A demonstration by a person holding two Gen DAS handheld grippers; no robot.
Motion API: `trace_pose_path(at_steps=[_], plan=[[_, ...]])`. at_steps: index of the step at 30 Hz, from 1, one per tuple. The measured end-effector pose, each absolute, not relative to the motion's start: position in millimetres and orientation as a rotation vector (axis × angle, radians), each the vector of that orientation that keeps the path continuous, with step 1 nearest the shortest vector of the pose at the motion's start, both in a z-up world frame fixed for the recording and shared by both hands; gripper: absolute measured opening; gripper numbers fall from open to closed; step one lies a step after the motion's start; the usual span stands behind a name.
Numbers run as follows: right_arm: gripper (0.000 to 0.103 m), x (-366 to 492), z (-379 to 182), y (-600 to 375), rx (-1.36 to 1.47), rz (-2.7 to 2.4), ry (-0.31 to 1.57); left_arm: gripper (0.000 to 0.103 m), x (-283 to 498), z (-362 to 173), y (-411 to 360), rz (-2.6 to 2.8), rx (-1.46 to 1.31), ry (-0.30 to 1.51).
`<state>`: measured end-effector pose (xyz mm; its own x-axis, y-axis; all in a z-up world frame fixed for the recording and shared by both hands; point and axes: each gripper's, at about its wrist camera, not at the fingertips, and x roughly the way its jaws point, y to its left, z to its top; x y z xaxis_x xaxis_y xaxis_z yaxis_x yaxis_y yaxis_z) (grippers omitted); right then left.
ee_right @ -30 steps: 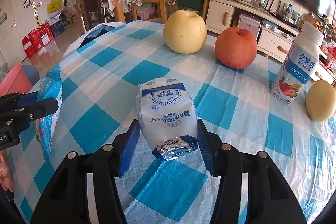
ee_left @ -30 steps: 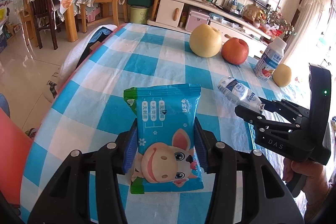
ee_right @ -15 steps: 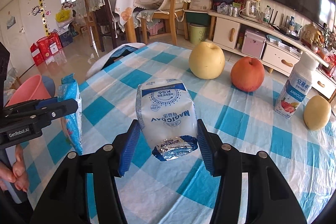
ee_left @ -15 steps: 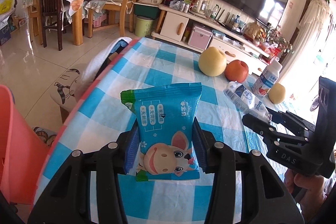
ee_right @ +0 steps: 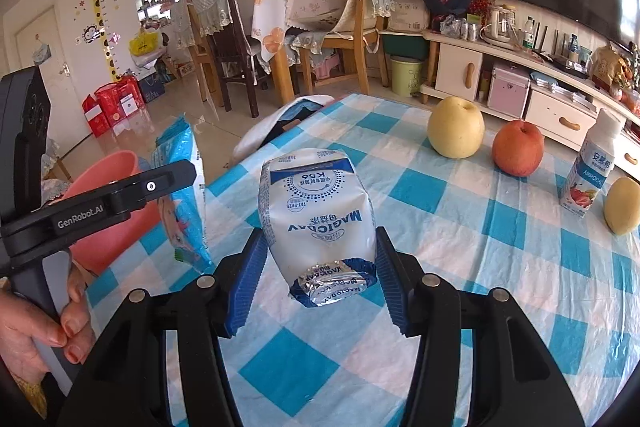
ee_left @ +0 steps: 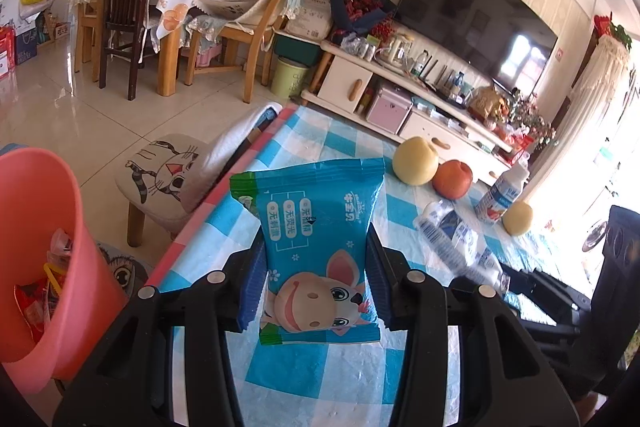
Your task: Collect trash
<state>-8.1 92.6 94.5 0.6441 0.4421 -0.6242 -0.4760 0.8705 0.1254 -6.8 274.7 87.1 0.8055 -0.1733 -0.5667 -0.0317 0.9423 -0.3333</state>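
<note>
Left wrist view: the left gripper [ee_left: 316,287] pinches a blue cartoon-printed snack packet [ee_left: 316,247] above the blue-checked tablecloth's [ee_left: 352,379] edge, beside a pink plastic bin [ee_left: 48,267]. Right gripper [ee_right: 320,287] clamps a crumpled white milk pouch [ee_right: 318,223] over the cloth.

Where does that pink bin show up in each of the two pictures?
Left wrist view: the pink bin fills the lower left edge, trash visible inside.
Right wrist view: the same bin sits at mid left, partly behind the left tool.
Shared landmark: the yellow pear beside the red apple.
</note>
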Motion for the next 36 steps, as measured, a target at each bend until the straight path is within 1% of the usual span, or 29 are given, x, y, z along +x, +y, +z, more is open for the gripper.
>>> trace_pose_path(at_steps=[9,17,26,31,32,33,34,35,36], plan=[[0.055,-40,106,167,-0.045,0.641,0.698,0.047,-38,100,323,0.029,-0.417,0.541],[0.055,-55,121,248,-0.098,0.763,0.679,0.047,-69,105,397,0.221,-0.534,0.434],[0.055,-52,114,327,-0.156,0.86,0.693,0.047,-88,87,465,0.399,-0.646,0.433],[0.056,-50,100,352,-0.196,0.88,0.715,0.048,-92,71,495,0.468,-0.685,0.484],[0.057,-50,96,355,-0.198,0.882,0.725,0.051,-92,68,499,0.488,-0.682,0.498],[0.061,-50,93,356,-0.193,0.878,0.735,0.056,-91,67,502,0.5,-0.681,0.503],[0.064,-51,92,355,-0.182,0.872,0.739,0.057,-92,67,504,0.503,-0.682,0.497],[0.07,-52,91,352,-0.167,0.864,0.739,0.063,-94,68,505,0.511,-0.675,0.49],[0.076,-53,91,349,-0.157,0.855,0.736,0.075,-94,70,504,0.526,-0.659,0.488]])
